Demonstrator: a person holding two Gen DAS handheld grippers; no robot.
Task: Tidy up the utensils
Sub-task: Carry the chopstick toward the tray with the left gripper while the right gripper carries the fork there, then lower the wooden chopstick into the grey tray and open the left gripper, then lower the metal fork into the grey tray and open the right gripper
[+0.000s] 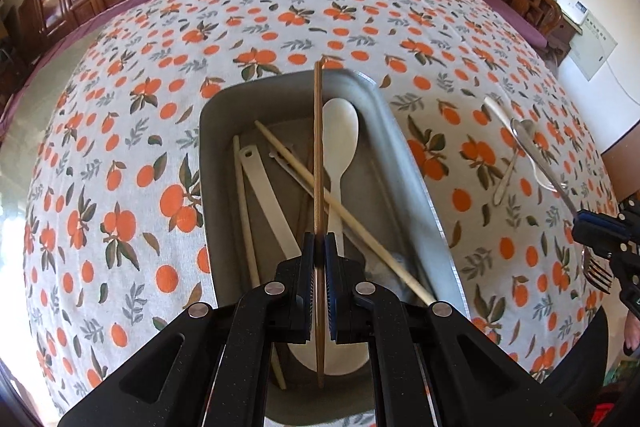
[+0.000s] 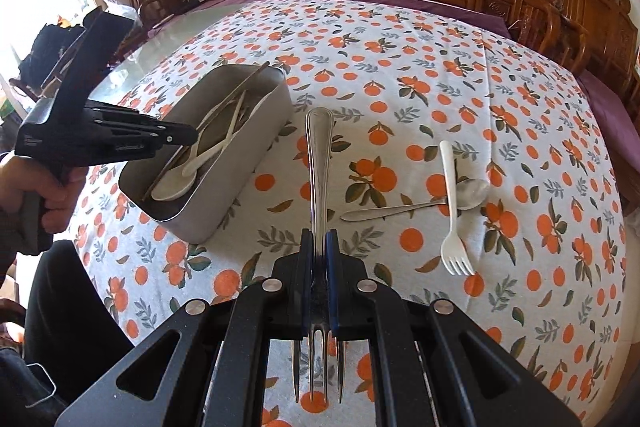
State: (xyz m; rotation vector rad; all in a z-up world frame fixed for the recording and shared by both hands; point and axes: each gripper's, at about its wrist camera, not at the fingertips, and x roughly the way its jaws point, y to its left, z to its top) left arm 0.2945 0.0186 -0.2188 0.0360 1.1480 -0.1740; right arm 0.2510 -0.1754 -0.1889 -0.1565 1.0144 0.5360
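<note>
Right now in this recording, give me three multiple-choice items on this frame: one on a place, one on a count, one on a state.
1. Where does the white plastic fork lie?
A. in the metal tray
B. on the tablecloth, across a metal spoon
C. in the left tool

2. How many utensils lie loose on the tablecloth?
A. two
B. four
C. none

3. What is the right tool doing?
A. standing open and empty
B. shut on a chopstick
C. shut on a metal fork

Answers: 1 B, it crosses the metal spoon outside the metal tray. 2 A, only those two lie there. 3 C, the metal fork sits clamped between its pads, tines toward the camera.
</note>
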